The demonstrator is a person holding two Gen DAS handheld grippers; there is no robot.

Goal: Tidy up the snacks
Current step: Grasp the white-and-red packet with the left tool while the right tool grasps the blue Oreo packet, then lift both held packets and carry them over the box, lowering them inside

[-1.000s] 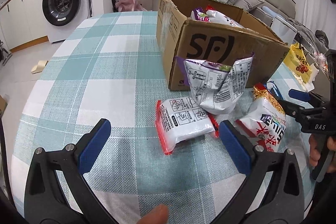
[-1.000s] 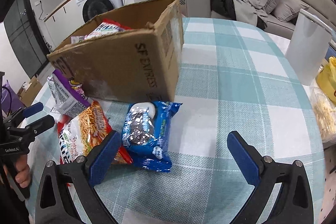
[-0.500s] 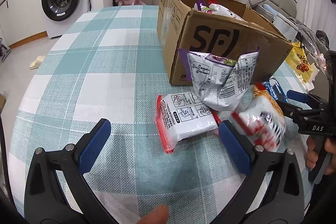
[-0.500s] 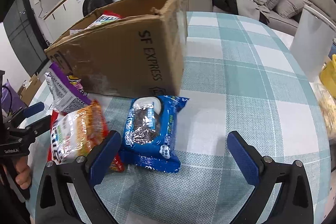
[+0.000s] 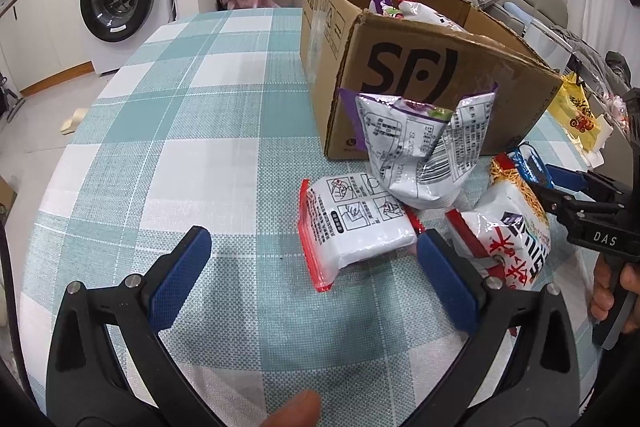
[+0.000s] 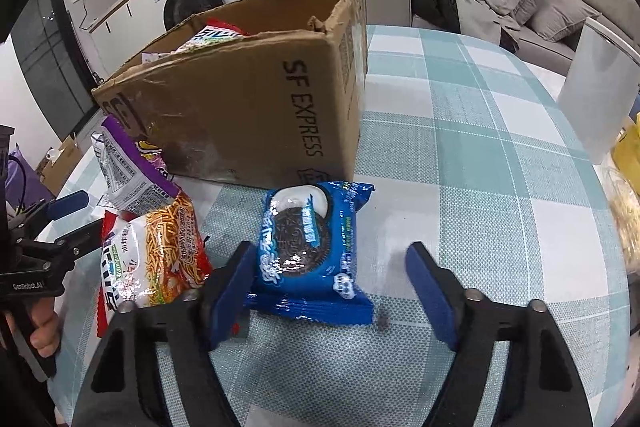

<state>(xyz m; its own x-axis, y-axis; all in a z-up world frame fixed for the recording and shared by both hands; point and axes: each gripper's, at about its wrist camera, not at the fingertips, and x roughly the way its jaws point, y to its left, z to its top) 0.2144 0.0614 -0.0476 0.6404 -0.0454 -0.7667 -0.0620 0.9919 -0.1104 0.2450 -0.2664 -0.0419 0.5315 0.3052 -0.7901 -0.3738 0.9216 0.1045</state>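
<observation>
The blue cookie packet, lying on the counter beside the cardboard box, is being closed on by the right gripper, whose fingers have just been narrowing but are not yet pressed shut, so a firm grip and a lift into the box are called for, while the left gripper is held wide open.

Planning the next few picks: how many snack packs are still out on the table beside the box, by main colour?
Blue: 1, the cookie pack
Orange and white: 1, the noodle snack bag
Silver and purple: 1, the crumpled bag
White and red: 1, the flat pack
Total: 4 outside the cardboard box; the packs inside it are not counted.
</observation>
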